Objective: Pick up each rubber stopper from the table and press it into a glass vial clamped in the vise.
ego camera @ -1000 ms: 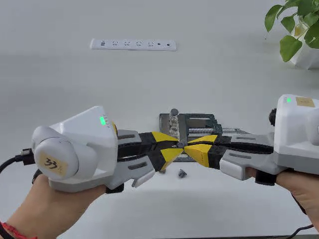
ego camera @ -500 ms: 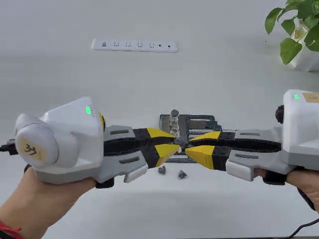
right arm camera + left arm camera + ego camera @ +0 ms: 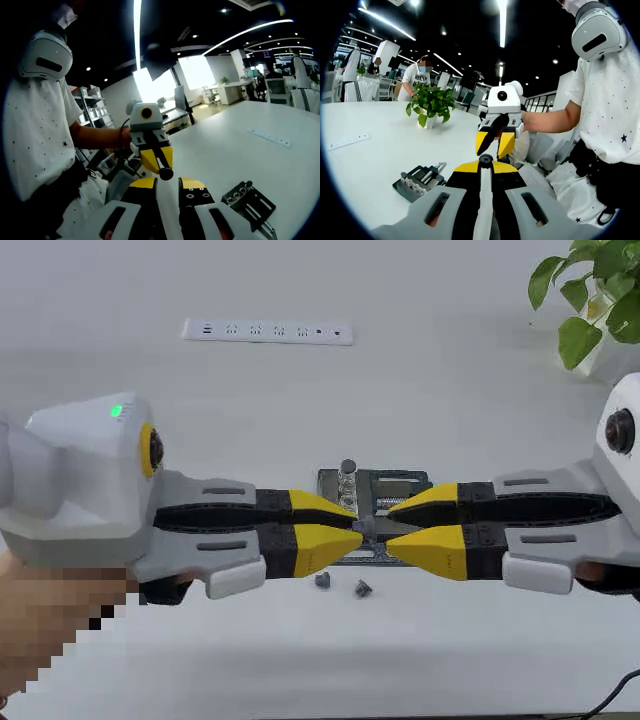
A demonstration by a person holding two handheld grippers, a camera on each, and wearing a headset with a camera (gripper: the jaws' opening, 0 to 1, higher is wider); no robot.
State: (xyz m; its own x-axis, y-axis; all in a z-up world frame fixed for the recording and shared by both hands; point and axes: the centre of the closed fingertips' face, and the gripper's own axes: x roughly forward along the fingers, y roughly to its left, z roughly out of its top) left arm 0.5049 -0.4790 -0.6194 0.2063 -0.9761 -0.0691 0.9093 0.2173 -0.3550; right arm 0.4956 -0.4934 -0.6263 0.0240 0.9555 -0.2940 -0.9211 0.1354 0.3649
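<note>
Rubber stopper [image 3: 485, 159], a small dark round plug with a dull surface, is pinched at the tips of the left gripper [image 3: 356, 530], whose yellow fingers are closed on it, in the air in front of the vise [image 3: 400, 483]. The right gripper [image 3: 169, 181] faces it tip to tip, its fingers a little apart and holding nothing. I judge this to be the carrying step, perhaps a passing of the plug between the 2 grippers. Next it must be set over an open glass vial [image 3: 347, 492] and pushed straight down. The vise is dark metal, the vials clear and smooth. 2 more stoppers [image 3: 323, 580] lie on the white matte desk [image 3: 450, 390], near the vise.
</note>
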